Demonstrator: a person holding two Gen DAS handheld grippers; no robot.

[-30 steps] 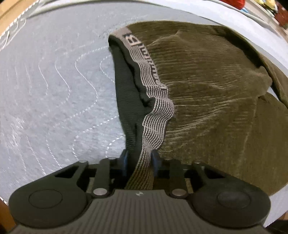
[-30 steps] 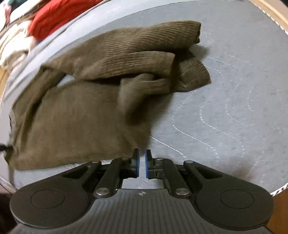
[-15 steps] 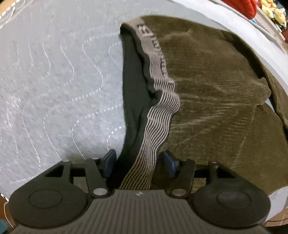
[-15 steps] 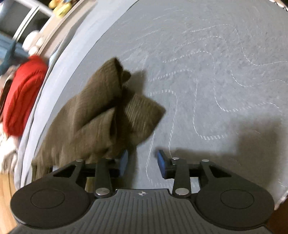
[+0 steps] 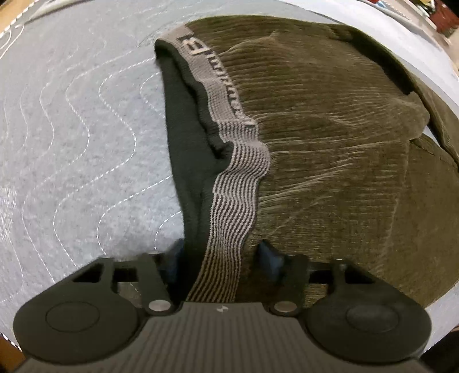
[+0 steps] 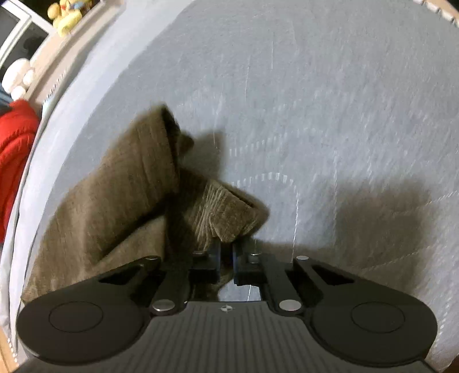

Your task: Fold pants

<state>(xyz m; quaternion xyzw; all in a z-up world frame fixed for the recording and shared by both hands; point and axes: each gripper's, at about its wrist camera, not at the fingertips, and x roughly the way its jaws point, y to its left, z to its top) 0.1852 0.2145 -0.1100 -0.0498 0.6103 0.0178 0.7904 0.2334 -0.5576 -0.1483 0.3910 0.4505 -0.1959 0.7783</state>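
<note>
Olive corduroy pants [image 5: 330, 137] lie on a grey quilted mat [image 5: 71, 137]. Their striped grey waistband [image 5: 229, 200] with a dark lining runs down between the jaws of my left gripper [image 5: 221, 255], which stand wide apart around it, open. In the right wrist view the pant legs [image 6: 120, 195] lie bunched at the left. My right gripper [image 6: 226, 255] is shut on the cuff end of a leg [image 6: 229, 212], with cloth showing between the narrow blue pads.
The quilted mat [image 6: 330, 114] stretches to the right and ahead of the right gripper. A red garment [image 6: 14, 149] and soft toys [image 6: 66, 17] lie beyond the mat's left edge. A wooden edge [image 5: 11, 14] borders the mat.
My left gripper opened and let go of the waistband, staying around it. My right gripper swung to the leg ends, opened, then closed on a cuff.
</note>
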